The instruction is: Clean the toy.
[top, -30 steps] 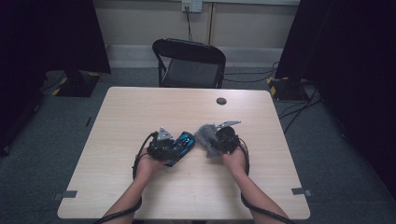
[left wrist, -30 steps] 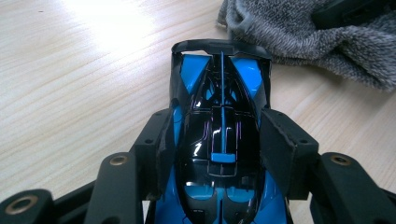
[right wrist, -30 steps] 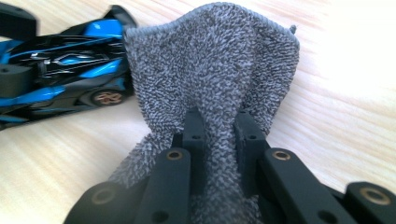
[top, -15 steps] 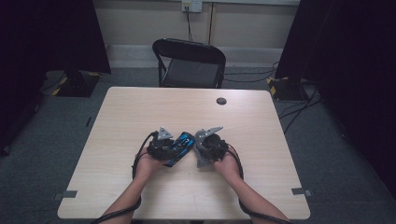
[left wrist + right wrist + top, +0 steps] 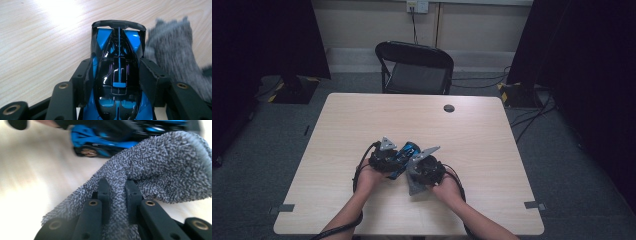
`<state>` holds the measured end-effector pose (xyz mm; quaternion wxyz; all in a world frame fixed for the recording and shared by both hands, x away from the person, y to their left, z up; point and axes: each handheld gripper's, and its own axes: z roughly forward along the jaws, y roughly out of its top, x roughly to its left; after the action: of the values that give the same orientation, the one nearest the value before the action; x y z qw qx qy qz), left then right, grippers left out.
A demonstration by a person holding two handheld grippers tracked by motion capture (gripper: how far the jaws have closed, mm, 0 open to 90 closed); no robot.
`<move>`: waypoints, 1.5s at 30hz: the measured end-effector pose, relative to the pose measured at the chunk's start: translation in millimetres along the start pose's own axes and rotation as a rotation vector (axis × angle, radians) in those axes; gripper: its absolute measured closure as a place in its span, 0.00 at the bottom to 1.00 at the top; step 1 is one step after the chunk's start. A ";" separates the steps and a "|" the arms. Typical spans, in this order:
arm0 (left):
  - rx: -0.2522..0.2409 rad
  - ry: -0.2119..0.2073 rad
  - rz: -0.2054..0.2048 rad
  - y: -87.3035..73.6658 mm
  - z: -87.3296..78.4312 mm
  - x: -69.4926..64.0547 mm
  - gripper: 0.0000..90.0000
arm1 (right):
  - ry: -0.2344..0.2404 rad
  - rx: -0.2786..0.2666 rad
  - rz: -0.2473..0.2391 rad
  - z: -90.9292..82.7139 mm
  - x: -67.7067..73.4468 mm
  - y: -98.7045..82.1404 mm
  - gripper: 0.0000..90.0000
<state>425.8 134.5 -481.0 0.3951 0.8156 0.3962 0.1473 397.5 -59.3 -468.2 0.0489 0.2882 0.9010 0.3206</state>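
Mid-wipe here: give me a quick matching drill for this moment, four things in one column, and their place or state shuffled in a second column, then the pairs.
Things:
1. toy car
2. grey cloth
3. folding chair
4. round black cap

Places or states:
A. alone on the table's far side
B. pinched in the right gripper
C. on the floor beyond the table
D. clamped by the left gripper

Pairs: 1-D, 2-B, 3-C, 4-A

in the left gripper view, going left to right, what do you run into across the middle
bare table → one black jaw of the left gripper → blue and black toy car clamped between the jaws → the other black jaw → grey cloth
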 end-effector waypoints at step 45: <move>0.004 0.004 -0.018 -1.5 -5.4 -1.7 0.51 | 0.226 -0.031 -0.194 -22.0 24.7 -27.2 0.80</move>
<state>421.0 136.5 -478.5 0.3941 0.8123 0.4048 0.1447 357.8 -74.9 -464.9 -0.0174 0.1610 0.9193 0.3588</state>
